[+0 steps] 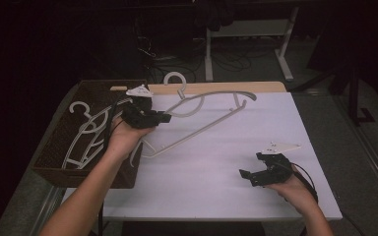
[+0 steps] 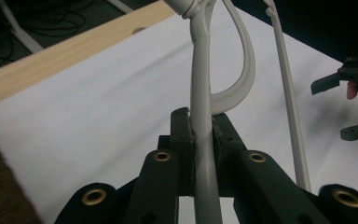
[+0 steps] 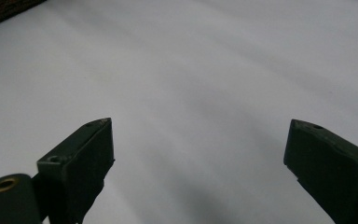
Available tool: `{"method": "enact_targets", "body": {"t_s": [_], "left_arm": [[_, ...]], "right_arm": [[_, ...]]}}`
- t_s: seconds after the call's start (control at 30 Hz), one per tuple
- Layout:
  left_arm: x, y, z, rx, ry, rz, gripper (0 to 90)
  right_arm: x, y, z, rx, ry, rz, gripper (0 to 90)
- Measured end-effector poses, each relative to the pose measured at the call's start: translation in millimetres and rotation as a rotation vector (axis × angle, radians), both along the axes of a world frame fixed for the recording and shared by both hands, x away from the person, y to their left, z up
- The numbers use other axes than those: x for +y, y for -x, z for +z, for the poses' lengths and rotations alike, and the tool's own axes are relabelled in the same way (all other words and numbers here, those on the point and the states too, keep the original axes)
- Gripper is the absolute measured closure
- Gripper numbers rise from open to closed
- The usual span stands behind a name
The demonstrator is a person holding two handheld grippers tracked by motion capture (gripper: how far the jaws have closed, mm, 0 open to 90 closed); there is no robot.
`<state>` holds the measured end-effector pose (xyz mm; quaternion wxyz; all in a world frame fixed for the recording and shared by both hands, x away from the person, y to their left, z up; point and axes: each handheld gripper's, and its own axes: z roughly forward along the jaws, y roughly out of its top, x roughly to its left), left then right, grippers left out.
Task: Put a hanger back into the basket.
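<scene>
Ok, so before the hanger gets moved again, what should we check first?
1. Left hand-held gripper shut on the white hanger: ok, its jaws pinch one bar.
2. Hanger out of the brown basket: ok, it is over the white table.
3. Right hand-held gripper open and empty: ok.
4. Table ahead of the right hand-held gripper bare: ok.
5. Other hangers lying in the basket: ok.
6. Whether the held hanger rests on the table or hangs above it: cannot tell.
</scene>
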<state>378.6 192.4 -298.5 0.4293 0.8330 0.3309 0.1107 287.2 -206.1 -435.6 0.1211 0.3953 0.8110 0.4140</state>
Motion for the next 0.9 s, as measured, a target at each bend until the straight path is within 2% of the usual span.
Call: {"method": "enact_targets", "body": {"t_s": [0.17, 0.53, 0.67, 0.9], "left_arm": [[26.6, -0.9, 14.7, -0.026, -0.011, 0.031, 81.8], [95.4, 0.6, 39.5, -0.074, -0.015, 0.145, 81.8], [120.9, 1.8, 44.3, -0.09, -0.012, 0.187, 81.8], [162.7, 2.0, 43.8, -0.101, -0.039, 0.263, 81.8]], "right_arm": [[-2.8, -1.4, -0.6, -0.001, -0.004, -0.007, 7.4], [-4.9, -2.0, -0.6, -0.005, -0.007, -0.021, 7.2], [-5.7, -2.4, -0.8, -0.007, -0.006, -0.024, 7.2], [-7.1, -2.8, -0.9, -0.009, -0.006, -0.03, 7.2]]}}
